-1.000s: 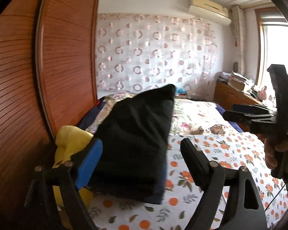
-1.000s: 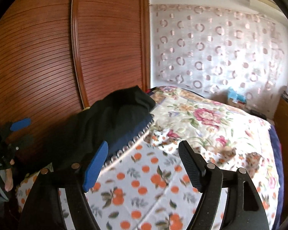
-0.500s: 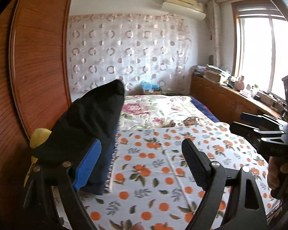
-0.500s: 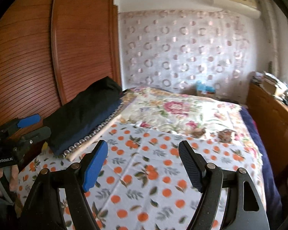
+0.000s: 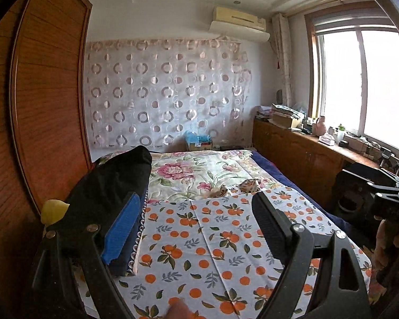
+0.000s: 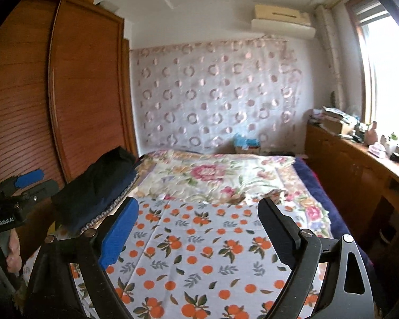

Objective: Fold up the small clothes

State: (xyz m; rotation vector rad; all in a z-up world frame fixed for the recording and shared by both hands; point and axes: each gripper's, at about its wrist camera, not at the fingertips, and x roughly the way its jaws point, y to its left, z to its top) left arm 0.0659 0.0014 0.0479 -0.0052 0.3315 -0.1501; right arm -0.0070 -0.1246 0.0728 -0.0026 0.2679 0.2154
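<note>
A big bed fills the room. Near us lies a white sheet with oranges on it. Past it lies a blanket with pink flowers. A wooden wardrobe stands on the left. A curtain with round rings hangs on the far wall, and an air conditioner sits above it. A bright window is on the right, over a long wooden cabinet with lots of small stuff on top.
</note>
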